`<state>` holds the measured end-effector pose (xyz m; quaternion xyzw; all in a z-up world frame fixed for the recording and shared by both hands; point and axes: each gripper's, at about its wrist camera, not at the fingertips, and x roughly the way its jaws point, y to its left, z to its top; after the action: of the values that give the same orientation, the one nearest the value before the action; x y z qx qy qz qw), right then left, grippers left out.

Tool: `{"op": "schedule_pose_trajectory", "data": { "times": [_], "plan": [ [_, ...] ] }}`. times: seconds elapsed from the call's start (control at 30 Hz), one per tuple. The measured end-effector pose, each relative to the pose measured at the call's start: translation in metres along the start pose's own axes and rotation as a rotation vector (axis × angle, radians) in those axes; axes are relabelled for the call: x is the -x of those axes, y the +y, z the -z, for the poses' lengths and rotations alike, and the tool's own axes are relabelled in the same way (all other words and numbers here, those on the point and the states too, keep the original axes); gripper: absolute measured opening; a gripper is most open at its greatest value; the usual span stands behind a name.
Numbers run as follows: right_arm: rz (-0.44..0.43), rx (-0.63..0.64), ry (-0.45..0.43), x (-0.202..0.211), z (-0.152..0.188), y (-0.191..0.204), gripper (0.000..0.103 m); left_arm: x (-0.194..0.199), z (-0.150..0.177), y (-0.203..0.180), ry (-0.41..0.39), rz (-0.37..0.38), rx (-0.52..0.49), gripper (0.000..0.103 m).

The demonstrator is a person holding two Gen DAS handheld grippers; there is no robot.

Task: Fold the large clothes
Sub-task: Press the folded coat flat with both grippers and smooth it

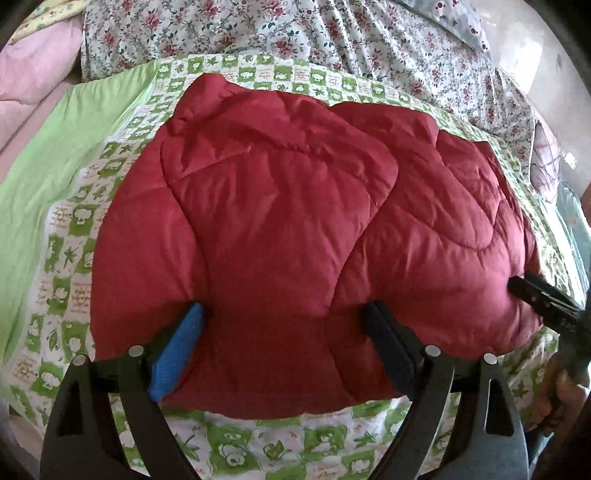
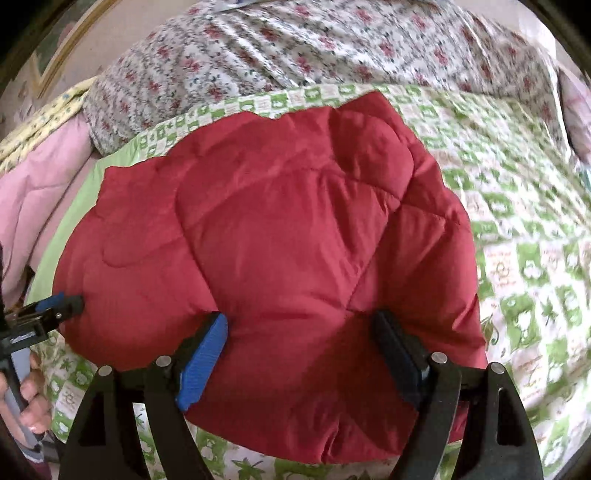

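Hand-held grippers, left (image 1: 284,325) and right (image 2: 299,336), each spread wide, pressed into red quilted jacket (image 1: 295,221).

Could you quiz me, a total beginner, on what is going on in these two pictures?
1. True or false: the red padded jacket lies on a plain blue sheet.
2. Which pad colours does the left gripper have: A) blue and black, B) both red, C) white and yellow?
3. What lies bunched behind the jacket, at the far side of the bed?

Key
1. False: it lies on the green and white patterned sheet.
2. A. The right gripper has the same pair, and both sets of jaws stand wide against the jacket's near edge.
3. A floral quilt.
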<state>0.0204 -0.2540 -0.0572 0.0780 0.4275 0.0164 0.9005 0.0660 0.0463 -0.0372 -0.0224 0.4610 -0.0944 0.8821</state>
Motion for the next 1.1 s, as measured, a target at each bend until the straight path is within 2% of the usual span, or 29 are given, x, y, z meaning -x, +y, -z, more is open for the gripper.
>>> {"op": "schedule_pose_trajectory", "data": {
  "times": [0.13, 0.23, 0.37, 0.47, 0.57, 0.67, 0.77, 0.87, 1.1],
  "plan": [
    [0.001, -0.006, -0.001, 0.000, 0.001, -0.003, 0.082, 0.022, 0.001, 0.005, -0.024, 0.030, 0.035, 0.090],
    [-0.001, -0.010, -0.003, 0.001, 0.004, -0.002, 0.082, 0.020, -0.001, 0.011, -0.015, 0.032, 0.055, 0.090],
    [0.003, -0.007, -0.003, 0.002, 0.004, -0.002, 0.082, -0.007, 0.002, 0.012, 0.025, -0.023, 0.040, 0.090],
    [0.013, -0.013, -0.002, 0.006, 0.004, 0.001, 0.082, -0.009, 0.001, 0.006, 0.022, -0.059, 0.007, 0.091],
    [0.060, 0.015, -0.027, 0.022, 0.002, 0.015, 0.083, -0.010, 0.000, 0.005, 0.024, -0.063, -0.003, 0.091],
    [0.024, 0.068, -0.067, 0.037, 0.001, 0.035, 0.084, -0.011, 0.002, 0.006, 0.019, -0.064, -0.007, 0.091],
    [-0.006, 0.108, -0.032, 0.028, -0.002, 0.049, 0.084, -0.012, 0.002, 0.004, 0.016, -0.081, -0.021, 0.091],
    [0.042, 0.110, -0.001, 0.008, 0.001, 0.044, 0.086, -0.013, 0.002, 0.003, 0.018, -0.079, -0.026, 0.091],
    [0.021, 0.056, -0.003, 0.002, 0.006, 0.020, 0.087, -0.014, 0.004, 0.000, 0.007, -0.095, -0.037, 0.092]
  ]
}}
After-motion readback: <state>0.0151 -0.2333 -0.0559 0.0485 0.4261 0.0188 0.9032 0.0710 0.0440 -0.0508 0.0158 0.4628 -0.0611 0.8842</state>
